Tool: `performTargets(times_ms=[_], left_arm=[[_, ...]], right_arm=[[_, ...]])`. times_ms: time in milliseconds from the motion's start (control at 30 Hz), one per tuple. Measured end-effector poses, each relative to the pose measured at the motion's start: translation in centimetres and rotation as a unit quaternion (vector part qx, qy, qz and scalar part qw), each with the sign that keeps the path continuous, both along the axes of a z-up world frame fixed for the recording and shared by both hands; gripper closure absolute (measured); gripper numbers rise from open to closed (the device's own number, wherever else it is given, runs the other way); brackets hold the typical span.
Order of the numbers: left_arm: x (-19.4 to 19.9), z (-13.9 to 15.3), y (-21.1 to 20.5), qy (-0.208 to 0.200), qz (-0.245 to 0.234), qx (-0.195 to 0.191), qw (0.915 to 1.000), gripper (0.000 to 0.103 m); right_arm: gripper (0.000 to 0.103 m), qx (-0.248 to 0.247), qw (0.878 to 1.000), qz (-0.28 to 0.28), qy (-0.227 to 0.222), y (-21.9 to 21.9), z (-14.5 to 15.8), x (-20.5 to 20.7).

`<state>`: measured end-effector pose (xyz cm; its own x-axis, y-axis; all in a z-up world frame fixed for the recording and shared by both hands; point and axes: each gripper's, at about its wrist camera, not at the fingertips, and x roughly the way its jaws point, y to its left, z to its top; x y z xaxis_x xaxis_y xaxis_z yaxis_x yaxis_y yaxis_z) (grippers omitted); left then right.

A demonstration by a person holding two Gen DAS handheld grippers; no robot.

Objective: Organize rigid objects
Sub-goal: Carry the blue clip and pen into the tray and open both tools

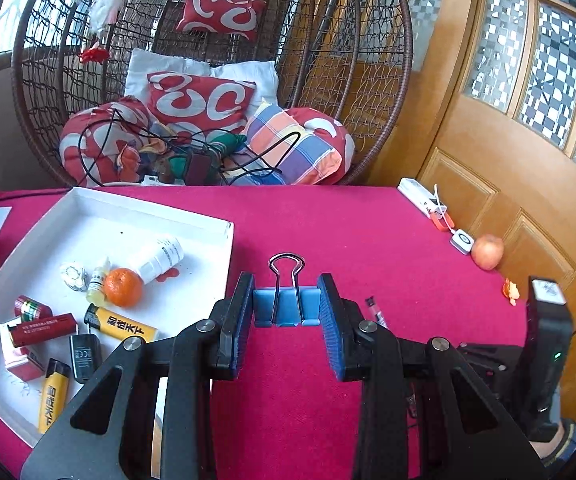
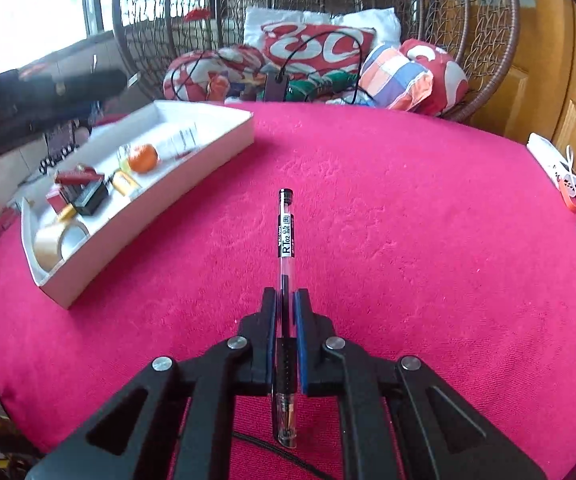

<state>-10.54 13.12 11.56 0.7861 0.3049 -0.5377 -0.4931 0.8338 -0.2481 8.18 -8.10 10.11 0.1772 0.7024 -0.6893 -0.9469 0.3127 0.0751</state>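
My left gripper (image 1: 286, 300) is shut on a blue binder clip (image 1: 286, 307), its wire handle pointing up, held above the pink tablecloth just right of the white tray (image 1: 208, 226). My right gripper (image 2: 286, 304) is shut on a clear black-ink pen (image 2: 286, 240) that points away from me over the cloth. The tray (image 2: 224, 148) holds a mandarin (image 1: 123, 287), two yellow lighters (image 1: 122, 325), a white pill bottle (image 1: 160, 258), a black charger (image 1: 84, 356), red boxes and a tape roll (image 2: 58, 242). The right gripper's body (image 1: 547, 360) shows at the right edge of the left wrist view.
An apple (image 1: 487, 251), a white box (image 1: 421, 196) and a small white device (image 1: 461, 239) lie at the table's right edge by a wooden door. A wicker hanging chair (image 1: 208, 80) full of cushions and cables stands behind the table.
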Motion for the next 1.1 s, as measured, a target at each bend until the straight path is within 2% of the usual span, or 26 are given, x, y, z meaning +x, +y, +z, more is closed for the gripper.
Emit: performTargets(times_ms=[200,433,533,1100], left_arm=[[-0.8,0.3,-0.2,0.015,0.02,0.031,0.9992,0.072],[-2.0,0.7,0.4,0.019,0.042,0.044,0.998,0.072],[-2.6,1.0,0.7,0.015,0.053,0.048,0.9973,0.072],[-6.9,1.9,3.7,-0.002,0.116,0.053,0.9918,0.072]], right_arm=[[0.097,0.072,0.997,0.014,-0.001,-0.5,4.7,-0.6],[0.097,0.118,0.992,0.037,0.005,0.2,7.6,-1.6],[0.097,0.128,0.99,0.048,0.018,0.9,8.1,-2.1],[0.097,0.139,0.984,0.112,0.015,4.3,10.0,-6.3]])
